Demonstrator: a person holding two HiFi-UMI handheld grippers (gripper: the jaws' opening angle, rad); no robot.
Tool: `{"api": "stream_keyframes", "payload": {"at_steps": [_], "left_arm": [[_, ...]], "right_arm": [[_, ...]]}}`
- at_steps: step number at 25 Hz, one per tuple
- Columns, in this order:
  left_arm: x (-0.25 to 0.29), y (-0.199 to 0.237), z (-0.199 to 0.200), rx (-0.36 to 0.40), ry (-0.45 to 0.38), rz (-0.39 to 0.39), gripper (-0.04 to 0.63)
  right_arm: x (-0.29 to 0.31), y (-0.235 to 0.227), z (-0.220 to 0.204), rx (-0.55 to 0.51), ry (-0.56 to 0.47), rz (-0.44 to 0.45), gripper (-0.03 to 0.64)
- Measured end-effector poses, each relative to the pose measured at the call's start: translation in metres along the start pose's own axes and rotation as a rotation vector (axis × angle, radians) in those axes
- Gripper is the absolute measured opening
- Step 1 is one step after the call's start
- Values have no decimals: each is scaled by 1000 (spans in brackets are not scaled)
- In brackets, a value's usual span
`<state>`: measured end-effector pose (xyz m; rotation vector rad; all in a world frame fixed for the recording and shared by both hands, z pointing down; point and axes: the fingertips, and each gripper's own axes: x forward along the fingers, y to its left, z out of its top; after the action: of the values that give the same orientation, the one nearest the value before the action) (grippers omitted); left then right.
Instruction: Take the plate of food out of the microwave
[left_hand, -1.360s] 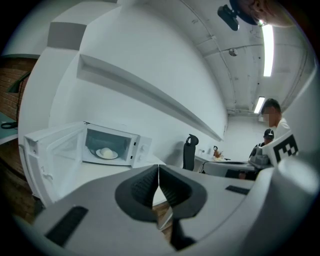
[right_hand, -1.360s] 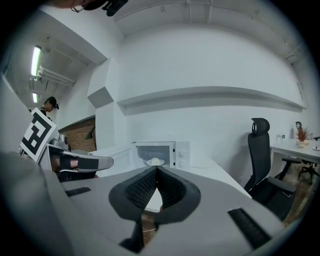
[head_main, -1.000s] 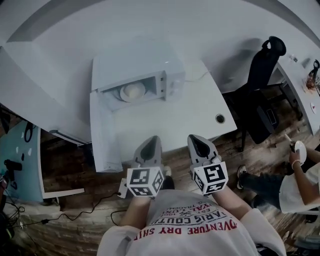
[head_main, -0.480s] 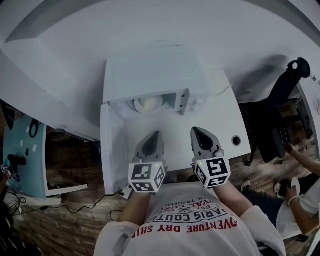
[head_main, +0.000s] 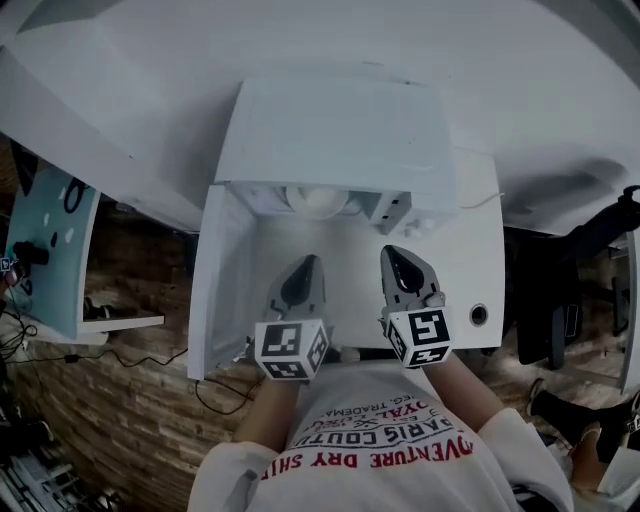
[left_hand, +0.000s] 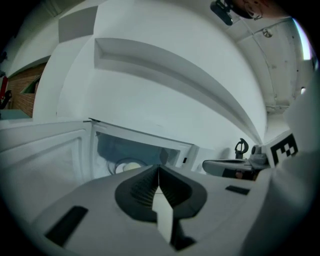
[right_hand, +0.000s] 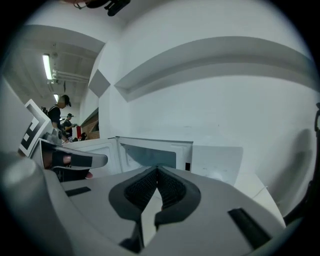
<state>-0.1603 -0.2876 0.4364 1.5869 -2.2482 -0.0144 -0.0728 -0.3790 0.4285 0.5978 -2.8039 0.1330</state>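
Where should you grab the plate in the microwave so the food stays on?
Probably the front rim of the plate, the edge nearest the open doorway. Come in level from the front: the microwave walls close off every other side, and its door hangs open to the left. The food sits in the middle, so pinch only the bare edge.

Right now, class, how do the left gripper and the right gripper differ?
The left gripper points at the open microwave cavity, where the plate sits; the right gripper points nearer the control panel. The left gripper's view shows the plate; the right gripper's does not. Both are shut, empty, and short of the microwave.
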Motion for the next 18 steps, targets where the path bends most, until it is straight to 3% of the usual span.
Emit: {"api": "stream_keyframes", "payload": {"at_steps": [9,13,15,18], "left_arm": [[42,39,-30,-86,-50,146,8],[55,54,-47,-301,-96,136,13],[66,60,-57,-410,-99,107,71],[84,69,-70,-514,-93,96,107]], "right_arm": [[65,-11,-36,-63,62,112,11],[81,-12,-57,-58,108,149,11],[87,-12,-62,-58,121,156,11],[95,-12,-68,-68,133,172,11]]}}
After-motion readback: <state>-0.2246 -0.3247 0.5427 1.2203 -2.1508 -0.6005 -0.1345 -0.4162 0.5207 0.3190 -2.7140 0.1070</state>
